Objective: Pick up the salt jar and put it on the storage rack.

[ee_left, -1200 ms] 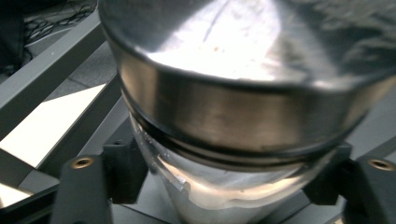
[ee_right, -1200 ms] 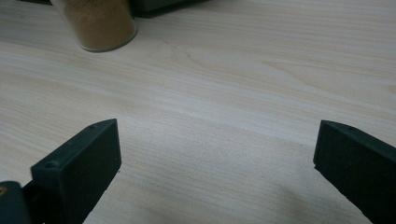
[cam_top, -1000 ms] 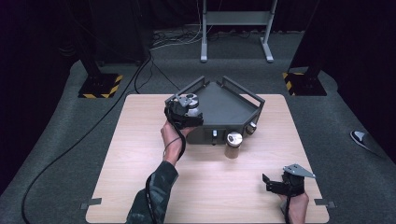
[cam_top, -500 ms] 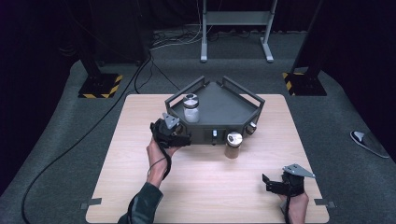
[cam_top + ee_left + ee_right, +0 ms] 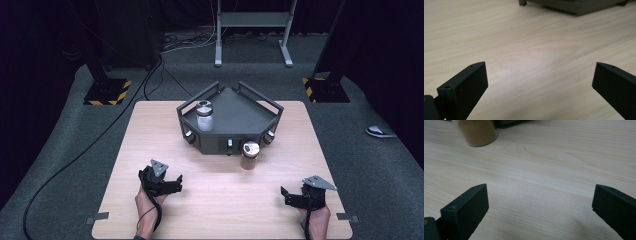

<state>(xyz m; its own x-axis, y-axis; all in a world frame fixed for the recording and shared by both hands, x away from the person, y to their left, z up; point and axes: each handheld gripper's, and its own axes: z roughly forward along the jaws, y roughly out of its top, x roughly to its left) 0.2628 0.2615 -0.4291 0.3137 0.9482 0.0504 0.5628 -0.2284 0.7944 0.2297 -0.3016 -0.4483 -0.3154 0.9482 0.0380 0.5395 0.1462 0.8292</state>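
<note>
A dark grey angular tray (image 5: 239, 116) with handle rails stands at the far middle of the wooden table (image 5: 150, 135). A white jar with a silver lid (image 5: 204, 116) stands upright on the tray's left side. A jar of brown powder (image 5: 249, 156) (image 5: 476, 132) stands on the table just in front of the tray. My left gripper (image 5: 161, 181) (image 5: 541, 85) is low over the near left of the table, open, with bare wood between its jaws. My right gripper (image 5: 300, 197) (image 5: 540, 205) rests at the near right, open and holding nothing.
The tray's lower edge (image 5: 579, 7) crosses the top of the left gripper view. Black stands with yellow-striped feet (image 5: 106, 92) and a cable (image 5: 75, 160) lie on the grey floor beyond and left of the table.
My left gripper has pulled back from the tray to the near left of the table, leaving the white jar standing on the tray. The right gripper has stayed put.
</note>
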